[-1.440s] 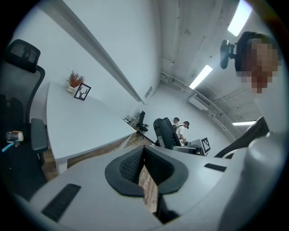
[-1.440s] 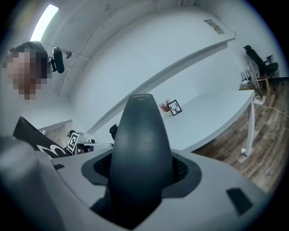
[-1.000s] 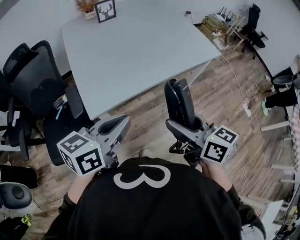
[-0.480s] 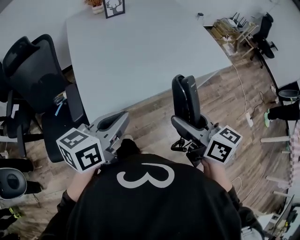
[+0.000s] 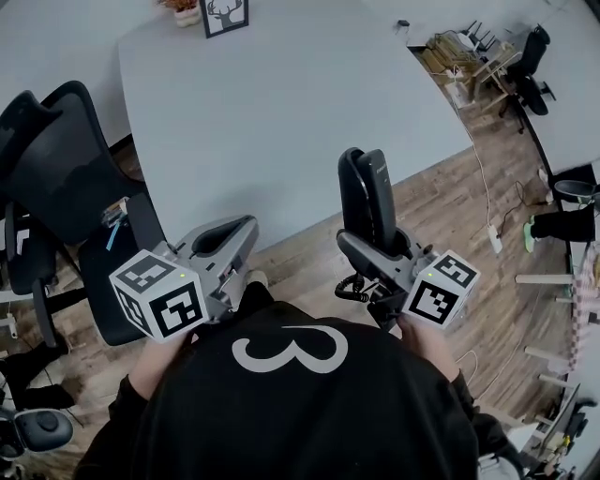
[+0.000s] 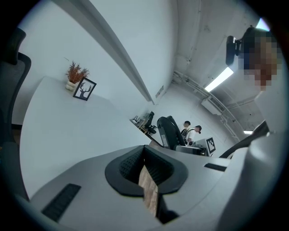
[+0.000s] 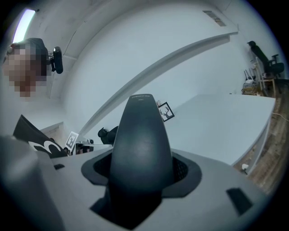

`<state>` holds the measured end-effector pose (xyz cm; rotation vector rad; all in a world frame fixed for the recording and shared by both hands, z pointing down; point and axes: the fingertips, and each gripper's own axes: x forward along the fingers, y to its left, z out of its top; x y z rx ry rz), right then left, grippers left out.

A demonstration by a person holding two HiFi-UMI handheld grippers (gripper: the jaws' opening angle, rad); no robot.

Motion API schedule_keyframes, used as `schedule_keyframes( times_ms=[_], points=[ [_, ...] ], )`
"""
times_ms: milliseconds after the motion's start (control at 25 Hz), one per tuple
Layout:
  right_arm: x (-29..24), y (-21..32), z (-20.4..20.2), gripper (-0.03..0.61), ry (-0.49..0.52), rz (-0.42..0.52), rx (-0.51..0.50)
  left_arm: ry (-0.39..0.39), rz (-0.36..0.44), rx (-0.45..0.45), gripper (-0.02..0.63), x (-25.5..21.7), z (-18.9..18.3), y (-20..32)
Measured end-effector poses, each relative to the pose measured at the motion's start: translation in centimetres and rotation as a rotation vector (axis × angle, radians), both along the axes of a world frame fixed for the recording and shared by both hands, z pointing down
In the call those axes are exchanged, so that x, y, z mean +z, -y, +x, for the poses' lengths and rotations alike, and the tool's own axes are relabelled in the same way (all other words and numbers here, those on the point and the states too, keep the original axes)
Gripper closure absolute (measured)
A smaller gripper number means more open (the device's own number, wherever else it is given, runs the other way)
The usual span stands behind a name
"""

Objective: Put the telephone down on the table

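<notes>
Telephone (image 5: 367,197) clamped upright in right claw (image 5: 375,248) by near edge of table (image 5: 281,112); left claw (image 5: 225,239) together, empty.

Black top (image 5: 187,422), white numeral 3 (image 5: 289,349)

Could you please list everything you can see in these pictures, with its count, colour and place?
table: one, pale grey, ahead of the person
telephone: one, black, upright in the right claw
picture frame: one, black, deer print, table's far edge
dried plant: one, reddish-brown, beside the picture frame
near office chair: one, black, left of the table
far office chair: one, black, far right
power strip: one, white, on the floor at right
floor: brown wood planks
left claw: one, grey, shut, empty, at left
right claw: one, grey, shut on the telephone
person's top: black, white figure, bottom centre
</notes>
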<state>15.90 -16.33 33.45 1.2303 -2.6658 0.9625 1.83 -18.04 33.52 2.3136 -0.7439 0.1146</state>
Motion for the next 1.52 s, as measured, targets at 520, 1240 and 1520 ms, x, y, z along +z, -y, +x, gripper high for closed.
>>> schedule_keyframes(
  times_ms=[520, 1240, 1520],
  points=[
    [0.5, 10.0, -2.1, 0.29, -0.059, -0.004, 0.072, -0.021, -0.022, 0.054, 0.603, 1.1, -2.5, 9.1],
    [6.3, 18.4, -4.2, 0.29, -0.342, -0.038, 0.043, -0.028, -0.091, -0.038, 0.603, 4.3, -7.5, 13.9],
    [12.0, 20.2, -4.4, 0.29, -0.424, -0.136, 0.028, -0.022, -0.118, -0.062, 0.603, 5.4, -8.7, 14.6]
  ],
)
